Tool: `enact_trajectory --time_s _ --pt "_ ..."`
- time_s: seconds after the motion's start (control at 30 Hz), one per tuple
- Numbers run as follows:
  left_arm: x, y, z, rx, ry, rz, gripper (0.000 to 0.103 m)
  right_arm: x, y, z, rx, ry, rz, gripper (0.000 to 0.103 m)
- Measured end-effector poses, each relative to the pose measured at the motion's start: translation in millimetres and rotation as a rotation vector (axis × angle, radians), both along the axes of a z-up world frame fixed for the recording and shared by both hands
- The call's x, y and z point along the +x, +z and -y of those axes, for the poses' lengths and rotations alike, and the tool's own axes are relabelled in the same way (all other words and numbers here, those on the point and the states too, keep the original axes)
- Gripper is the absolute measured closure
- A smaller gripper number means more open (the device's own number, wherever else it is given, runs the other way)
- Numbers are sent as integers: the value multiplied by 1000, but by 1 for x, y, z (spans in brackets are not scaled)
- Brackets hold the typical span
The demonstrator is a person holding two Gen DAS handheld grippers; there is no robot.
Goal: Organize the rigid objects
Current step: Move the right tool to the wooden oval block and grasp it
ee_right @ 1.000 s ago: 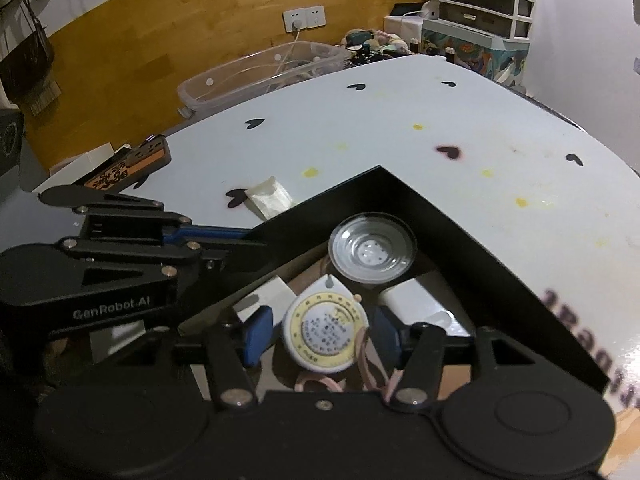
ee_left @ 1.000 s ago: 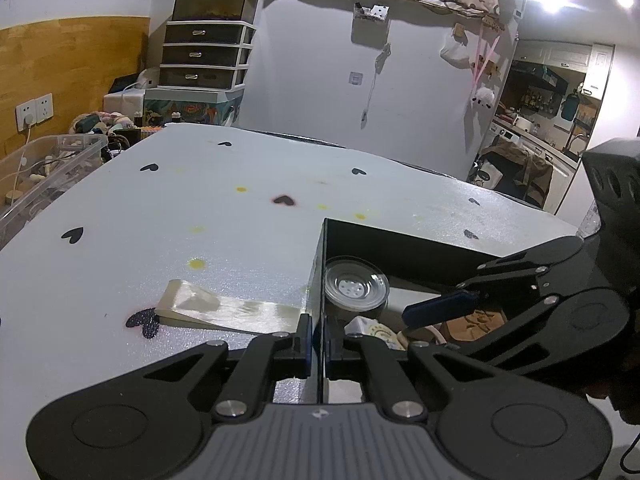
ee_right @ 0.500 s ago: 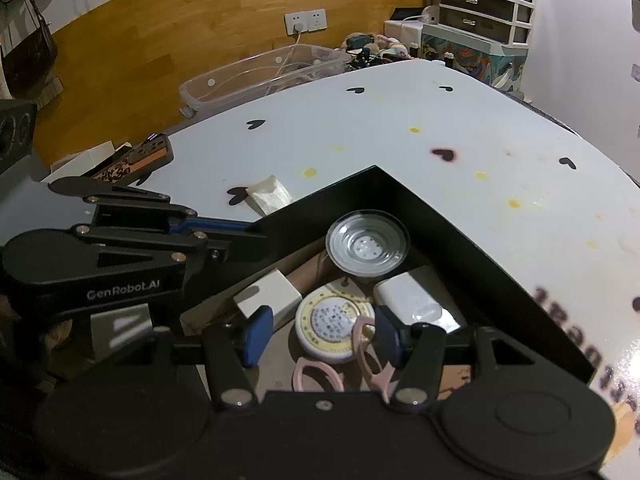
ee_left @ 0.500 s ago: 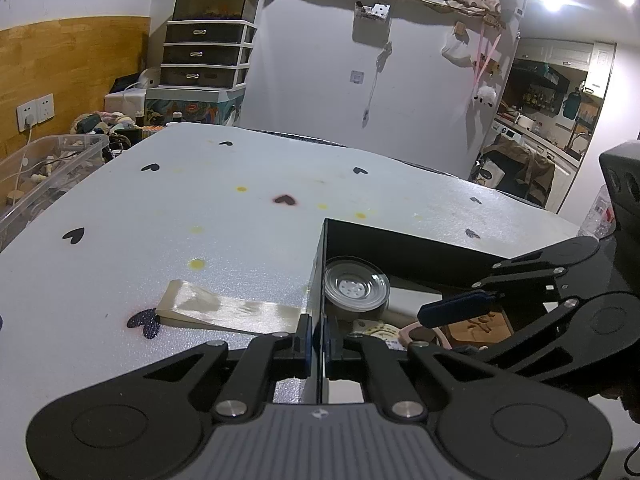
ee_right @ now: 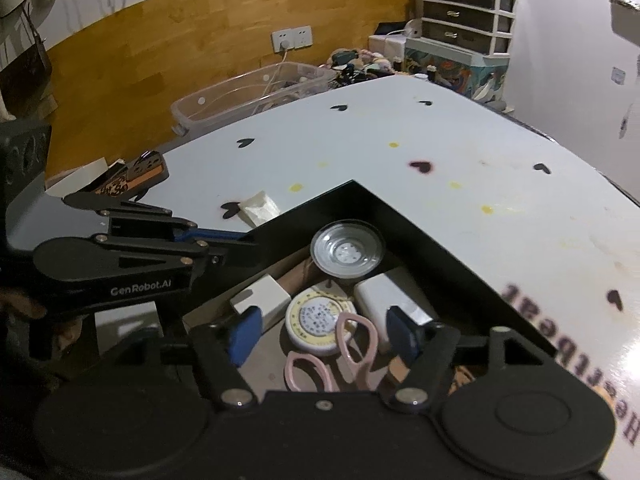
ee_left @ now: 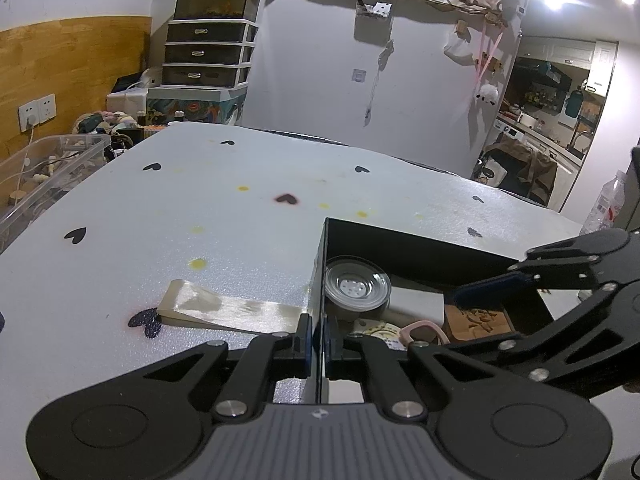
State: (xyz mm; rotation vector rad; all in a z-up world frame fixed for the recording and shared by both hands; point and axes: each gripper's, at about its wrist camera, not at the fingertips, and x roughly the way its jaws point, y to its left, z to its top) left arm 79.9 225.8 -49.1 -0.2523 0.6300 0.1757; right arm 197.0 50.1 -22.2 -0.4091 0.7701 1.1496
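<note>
A black open box (ee_right: pixel 420 236) sits on the white table; its wall also shows in the left wrist view (ee_left: pixel 320 264). Inside lie a round clear lid (ee_right: pixel 347 249), a round yellow-rimmed tape measure (ee_right: pixel 318 318), pink-handled scissors (ee_right: pixel 352 340), a white charger block (ee_right: pixel 386 300) and a small white box (ee_right: pixel 262 300). My left gripper (ee_left: pixel 317 338) is shut on the box's left wall. My right gripper (ee_right: pixel 324 338) is open and empty, above the tape measure and scissors; it also shows in the left wrist view (ee_left: pixel 496 284).
A cream wedge-shaped piece (ee_left: pixel 224 308) lies on the table left of the box. A clear plastic bin (ee_right: pixel 248 96) stands past the table's far edge. A brown power strip (ee_right: pixel 146 166) lies near the left edge. A drawer unit (ee_left: pixel 208 56) stands at the wall.
My right gripper has drawn back and up from the tape measure, which stays in the box with the scissors now in view. The left gripper holds still on the wall.
</note>
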Motion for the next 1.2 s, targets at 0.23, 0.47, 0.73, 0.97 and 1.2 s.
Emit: enact_trajectory --time_s 0.23,0.47,0.73,0.97,1.2 --pt "-2 2 3 8 8 -9 98 -3 11 18 32 -43 44 1" --pt "-7 4 7 17 17 -18 98 -3 21 48 79 -96 64 0" --pt "-9 6 11 30 28 -25 98 -1 23 99 141 -185 88 0" --pt "-7 7 15 39 36 -31 98 2 10 141 159 -293 101 0" --pt "-6 7 16 46 39 -37 98 -3 -10 166 121 -342 159 0"
